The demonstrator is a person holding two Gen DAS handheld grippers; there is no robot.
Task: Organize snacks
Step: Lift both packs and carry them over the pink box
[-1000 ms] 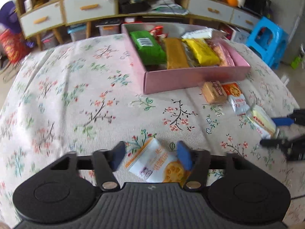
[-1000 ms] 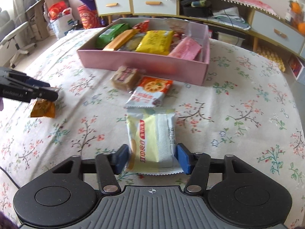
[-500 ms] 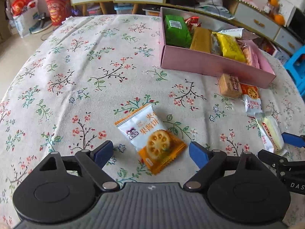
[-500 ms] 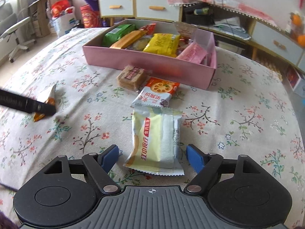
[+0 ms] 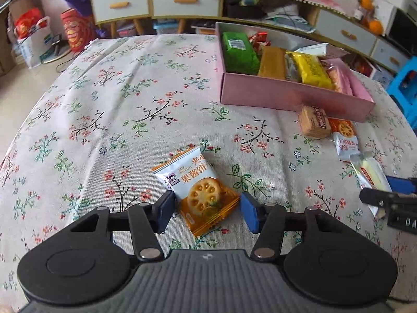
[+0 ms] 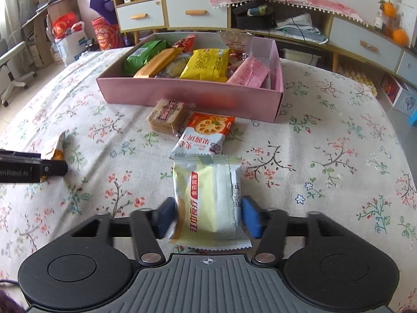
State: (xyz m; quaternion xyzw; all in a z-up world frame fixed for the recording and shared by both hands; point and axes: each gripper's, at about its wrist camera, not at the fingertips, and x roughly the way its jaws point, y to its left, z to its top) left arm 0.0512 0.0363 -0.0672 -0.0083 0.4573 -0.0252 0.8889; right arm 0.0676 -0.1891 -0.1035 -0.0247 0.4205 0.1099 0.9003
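A pink box holding several snack packets stands on the floral tablecloth; it also shows in the right wrist view. My left gripper is open around the lower end of a white-and-orange jam biscuit packet lying on the cloth. My right gripper is closing around a pale yellow packet; its pads stand at the packet's sides. A brown cracker pack and a second jam biscuit packet lie in front of the box.
The round table's edge curves away on all sides. Drawers and shelves stand behind the table, a blue stool at the far right. Bags sit on the floor at the left.
Both grippers were narrow, opened wide half a second ago, and have now narrowed around their packets. The left camera view has swung so the box sits further right.
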